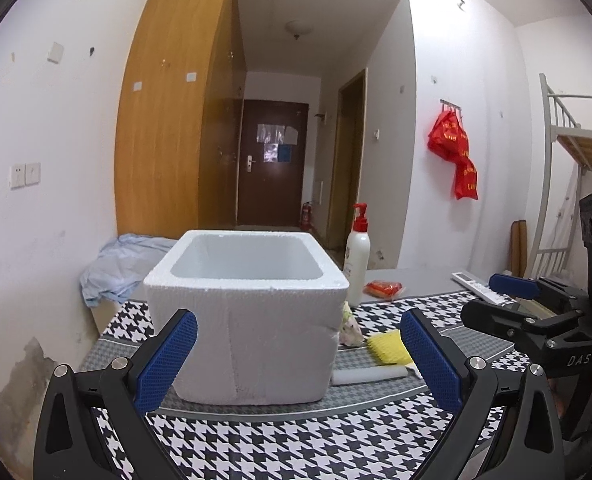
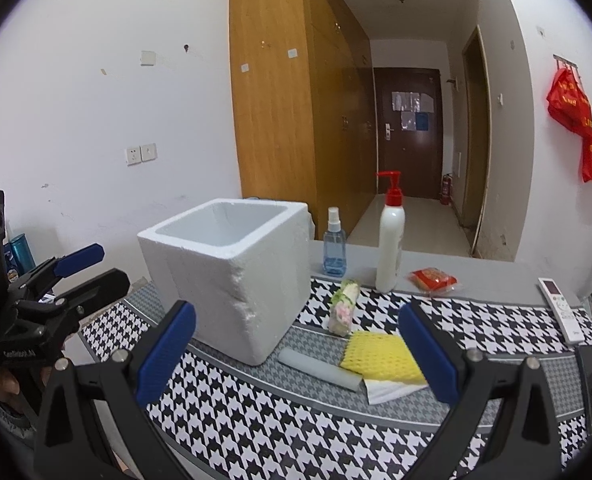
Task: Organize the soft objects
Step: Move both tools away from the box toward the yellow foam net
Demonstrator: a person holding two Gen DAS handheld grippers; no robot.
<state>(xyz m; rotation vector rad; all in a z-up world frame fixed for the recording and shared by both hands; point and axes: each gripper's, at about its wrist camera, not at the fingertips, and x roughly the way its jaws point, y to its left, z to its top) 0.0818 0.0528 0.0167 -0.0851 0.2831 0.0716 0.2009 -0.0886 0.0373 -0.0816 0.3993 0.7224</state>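
Both the left tongs [image 1: 298, 356] and the right tongs [image 2: 298, 354] hang spread and empty above the desk's [image 2: 256, 440] near edge. The yellow sponge [image 2: 382, 356], grey foam roll [image 2: 320, 368] and floral cloth roll [image 2: 344, 306] lie just right of the foam box [image 2: 224, 280]. Best to straddle the sponge squarely, pinch gently, then lift clear of the box rim.

White walls [image 1: 56, 160], wooden wardrobe [image 1: 168, 120], perhaps hallway.
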